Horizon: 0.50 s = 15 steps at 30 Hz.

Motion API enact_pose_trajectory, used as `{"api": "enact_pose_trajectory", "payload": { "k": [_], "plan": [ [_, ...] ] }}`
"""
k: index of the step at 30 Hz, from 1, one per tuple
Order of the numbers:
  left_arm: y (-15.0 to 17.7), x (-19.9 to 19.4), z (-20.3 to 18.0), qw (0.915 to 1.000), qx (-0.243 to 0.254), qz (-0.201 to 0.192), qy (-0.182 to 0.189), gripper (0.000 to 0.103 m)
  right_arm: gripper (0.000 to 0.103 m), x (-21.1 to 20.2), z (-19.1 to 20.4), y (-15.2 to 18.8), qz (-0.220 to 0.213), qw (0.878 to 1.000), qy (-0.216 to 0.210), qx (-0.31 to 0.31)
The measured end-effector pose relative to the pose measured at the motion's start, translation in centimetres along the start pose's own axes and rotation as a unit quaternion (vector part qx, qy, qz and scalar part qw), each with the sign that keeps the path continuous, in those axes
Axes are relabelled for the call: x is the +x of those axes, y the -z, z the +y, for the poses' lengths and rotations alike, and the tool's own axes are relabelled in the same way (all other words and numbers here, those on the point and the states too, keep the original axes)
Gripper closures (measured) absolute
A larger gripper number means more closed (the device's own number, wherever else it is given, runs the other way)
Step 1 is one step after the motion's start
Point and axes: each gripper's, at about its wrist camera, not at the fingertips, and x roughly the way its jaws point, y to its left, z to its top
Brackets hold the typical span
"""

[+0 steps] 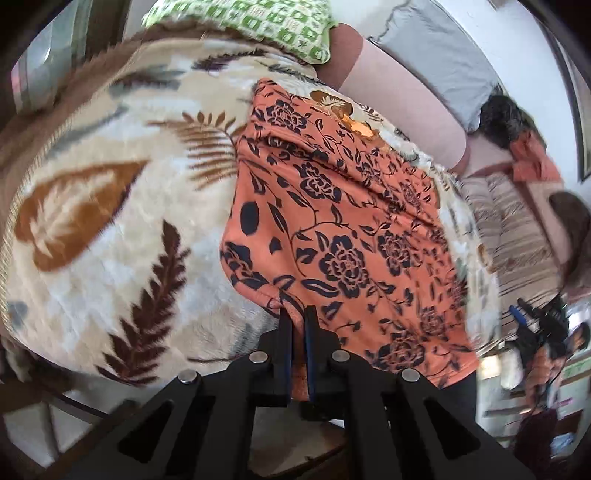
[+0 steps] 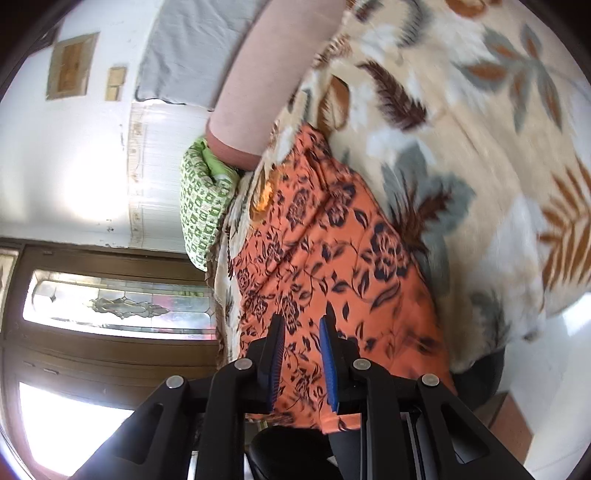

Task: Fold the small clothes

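**Orange floral garment pinched at both near corners, on the bed blanket**

Orange garment (image 1: 332, 229) with dark flowers lies spread on the leaf-print blanket (image 1: 110, 206). Long axis runs from the near hem away toward the pink bolster (image 1: 399, 99); far end stops just short of it. Left gripper (image 1: 298, 314): jaws closed tight on the near hem corner. Right gripper (image 2: 303, 325): jaws narrow, cloth between the pads, gripping the other near edge. Green patterned pillow (image 1: 258, 22) sits beside the bolster.
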Motion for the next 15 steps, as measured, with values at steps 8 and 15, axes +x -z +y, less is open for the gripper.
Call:
{"api": "enact_pose_trajectory", "payload": {
  "k": [8,15],
  "plan": [
    [2.7,2.9,1.8,0.9986,-0.009,0.048,-0.018,0.098,0.025,2.5,-4.4,0.7,0.052,0.986,0.156,-0.007],
    [3.5,4.5,3.5,0.9938,-0.043,0.083,-0.06,0.073,0.025,3.4,-13.0,3.5,0.081,0.983,0.067,0.149]
  ]
}}
